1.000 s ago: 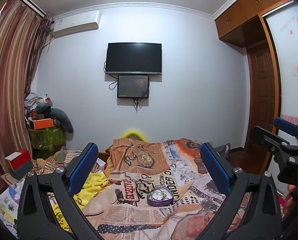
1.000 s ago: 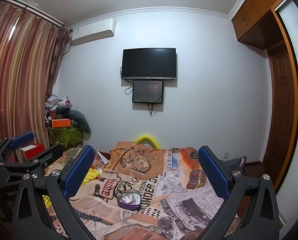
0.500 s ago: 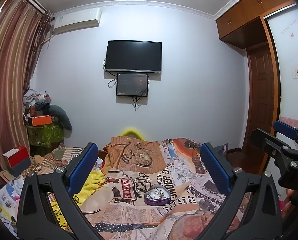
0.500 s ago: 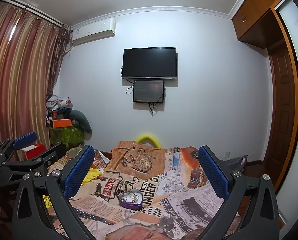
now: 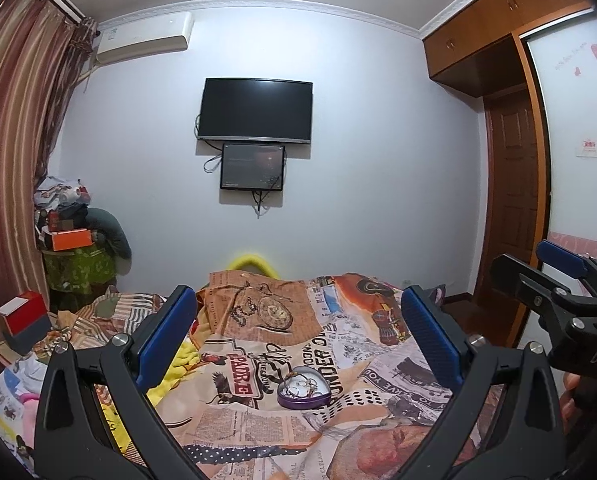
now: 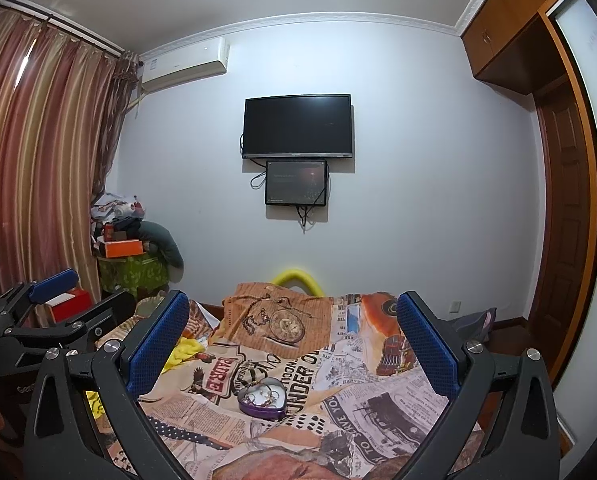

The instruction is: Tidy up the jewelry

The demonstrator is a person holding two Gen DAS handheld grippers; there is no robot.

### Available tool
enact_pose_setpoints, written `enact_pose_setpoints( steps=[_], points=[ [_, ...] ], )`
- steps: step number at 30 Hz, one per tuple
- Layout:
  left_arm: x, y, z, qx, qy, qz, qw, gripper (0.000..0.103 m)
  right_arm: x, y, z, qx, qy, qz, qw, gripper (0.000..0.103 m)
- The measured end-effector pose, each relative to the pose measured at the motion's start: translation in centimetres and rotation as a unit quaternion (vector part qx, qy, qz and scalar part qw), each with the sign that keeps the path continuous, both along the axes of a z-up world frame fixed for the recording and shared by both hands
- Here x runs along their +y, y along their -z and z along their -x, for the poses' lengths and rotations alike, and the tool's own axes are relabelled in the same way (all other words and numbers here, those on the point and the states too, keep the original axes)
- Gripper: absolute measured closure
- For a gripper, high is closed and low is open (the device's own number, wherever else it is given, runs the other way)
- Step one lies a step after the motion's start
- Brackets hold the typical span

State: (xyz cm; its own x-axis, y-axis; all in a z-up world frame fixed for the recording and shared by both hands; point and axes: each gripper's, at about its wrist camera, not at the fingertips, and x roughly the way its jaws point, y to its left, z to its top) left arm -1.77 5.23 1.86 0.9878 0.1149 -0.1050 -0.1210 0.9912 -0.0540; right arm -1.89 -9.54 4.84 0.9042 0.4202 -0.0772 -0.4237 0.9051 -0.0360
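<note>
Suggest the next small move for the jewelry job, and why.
Probably bring the right gripper forward and down toward the purple heart-shaped box on the printed bedspread. Both the right and the left gripper have open, empty jaws held well above the bed, and the box sits lidless with tangled jewelry inside, closer to centre in the right view.

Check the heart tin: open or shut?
Open. The purple heart tin has no lid on, and jewelry shows inside its rim.
</note>
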Motion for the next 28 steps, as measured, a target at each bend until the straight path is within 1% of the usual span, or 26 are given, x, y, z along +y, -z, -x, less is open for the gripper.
enact_pose_setpoints(
  steps=[13, 18, 28],
  points=[
    [0.4, 0.2, -0.4, 0.003, -0.002, 0.014, 0.9999, 0.0, 0.2, 0.2, -0.1, 0.006, 0.004, 0.0, 1.0, 0.0],
    [0.7, 0.6, -0.6, 0.01, 0.001, 0.021, 0.9997, 0.0, 0.2, 0.2, -0.2, 0.01, 0.005, -0.001, 1.0, 0.0],
    [1.2, 1.6, -1.8, 0.024, -0.001, 0.024, 0.9994, 0.0, 0.3, 0.8, -1.2, 0.024, 0.005, -0.002, 1.0, 0.0]
  ],
)
